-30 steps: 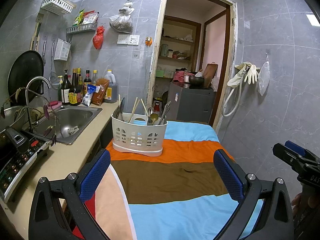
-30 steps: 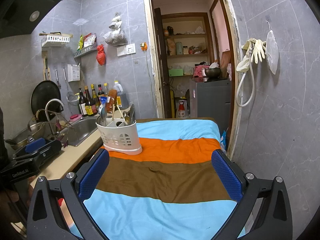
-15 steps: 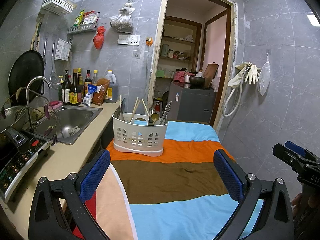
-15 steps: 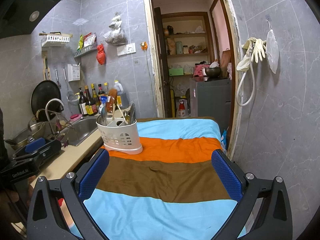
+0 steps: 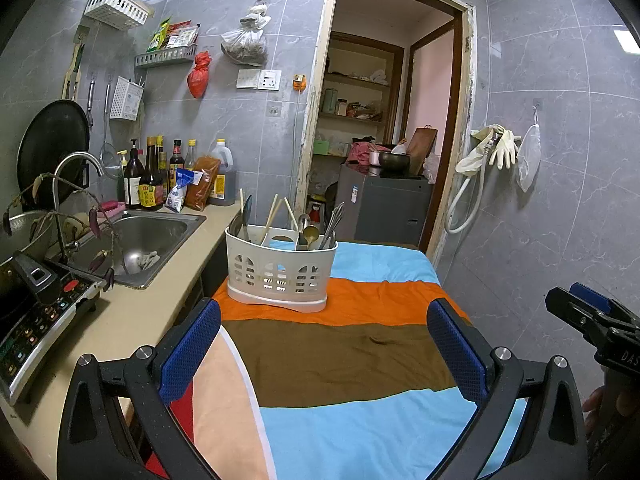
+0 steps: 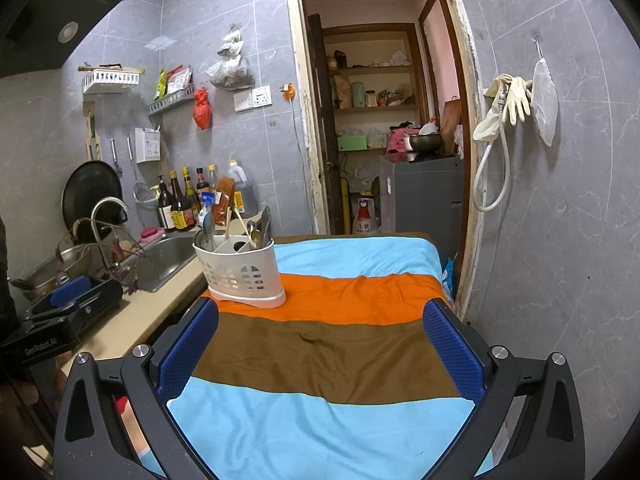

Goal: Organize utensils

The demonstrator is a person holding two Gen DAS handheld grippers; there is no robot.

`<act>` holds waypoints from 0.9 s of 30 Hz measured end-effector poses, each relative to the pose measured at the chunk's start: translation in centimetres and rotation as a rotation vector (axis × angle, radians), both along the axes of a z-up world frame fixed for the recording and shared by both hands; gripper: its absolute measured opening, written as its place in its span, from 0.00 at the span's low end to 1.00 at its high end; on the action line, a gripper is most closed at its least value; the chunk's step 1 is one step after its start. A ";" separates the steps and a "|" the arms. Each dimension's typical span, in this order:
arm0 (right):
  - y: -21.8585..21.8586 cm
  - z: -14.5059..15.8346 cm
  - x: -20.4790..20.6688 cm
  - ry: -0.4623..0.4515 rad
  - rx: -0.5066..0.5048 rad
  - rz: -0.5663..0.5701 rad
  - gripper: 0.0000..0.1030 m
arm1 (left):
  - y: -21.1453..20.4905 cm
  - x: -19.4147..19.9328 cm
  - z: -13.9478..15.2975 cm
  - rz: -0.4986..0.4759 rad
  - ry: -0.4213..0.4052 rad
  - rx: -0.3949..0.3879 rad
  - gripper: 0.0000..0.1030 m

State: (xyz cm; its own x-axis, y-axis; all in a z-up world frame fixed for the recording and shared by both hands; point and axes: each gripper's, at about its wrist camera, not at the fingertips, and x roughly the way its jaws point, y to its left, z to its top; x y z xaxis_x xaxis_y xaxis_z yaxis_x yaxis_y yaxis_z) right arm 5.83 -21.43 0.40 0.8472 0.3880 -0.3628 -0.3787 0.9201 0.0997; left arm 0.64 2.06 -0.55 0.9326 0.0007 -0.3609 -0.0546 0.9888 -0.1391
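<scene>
A white slotted utensil caddy stands on the orange stripe of a striped cloth, at the table's far left; it also shows in the right wrist view. It holds spoons, chopsticks, a whisk and a dark spatula. My left gripper is open and empty, well short of the caddy. My right gripper is open and empty, near the table's front. Each gripper shows at the edge of the other's view.
A counter to the left carries a steel sink, a faucet, sauce bottles and an induction cooker. An open doorway lies behind the table. A tiled wall with hanging gloves is on the right.
The left wrist view has shifted very slightly; the caddy sits a touch lower in frame. Both grippers stay open and empty.
</scene>
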 end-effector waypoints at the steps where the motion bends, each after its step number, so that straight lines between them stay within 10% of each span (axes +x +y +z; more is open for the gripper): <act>1: 0.0 0.0 0.0 0.000 0.000 0.000 1.00 | 0.0 0.0 0.0 0.001 0.000 0.001 0.98; 27: 0.2 -0.3 -0.2 0.009 -0.002 -0.003 1.00 | -0.1 0.2 -0.8 0.087 0.023 0.060 0.98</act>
State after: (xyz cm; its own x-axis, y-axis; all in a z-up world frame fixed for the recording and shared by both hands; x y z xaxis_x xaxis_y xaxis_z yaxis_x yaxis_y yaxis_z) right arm 5.62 -21.25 0.11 0.8454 0.3844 -0.3710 -0.3747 0.9216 0.1011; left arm 0.82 1.99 -1.37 0.9196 0.1034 -0.3791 -0.1429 0.9867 -0.0775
